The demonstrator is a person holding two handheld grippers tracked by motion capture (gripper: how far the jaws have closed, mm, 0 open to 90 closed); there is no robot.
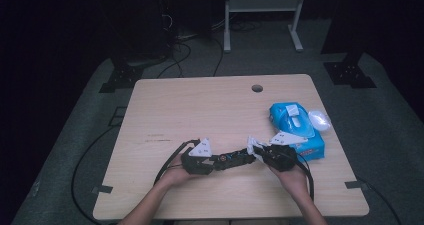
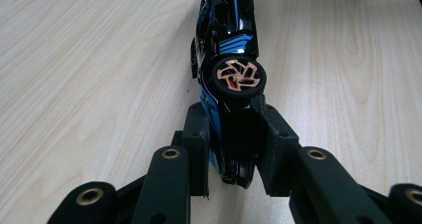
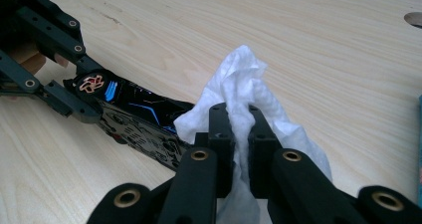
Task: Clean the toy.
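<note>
Left tongs gripping the glossy black-and-blue toy car, lying lengthwise toward right tongs, which are pinching a crumpled white wipe.

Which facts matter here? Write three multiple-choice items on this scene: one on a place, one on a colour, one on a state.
1. Where is the wipes pack?
A. Near the table's right edge
B. Beside the left hand
C. On the floor

2. What colour are the toy car stripes?
A. Red
B. Blue
C. Green

3. How is the right gripper?
A. Open and empty
B. Shut on the car
C. Shut on a white wipe

Answers: 1 A, the high view shows it by the table edge at right. 2 B, blue lines on the black body. 3 C, its jaws pinch the wipe.
</note>
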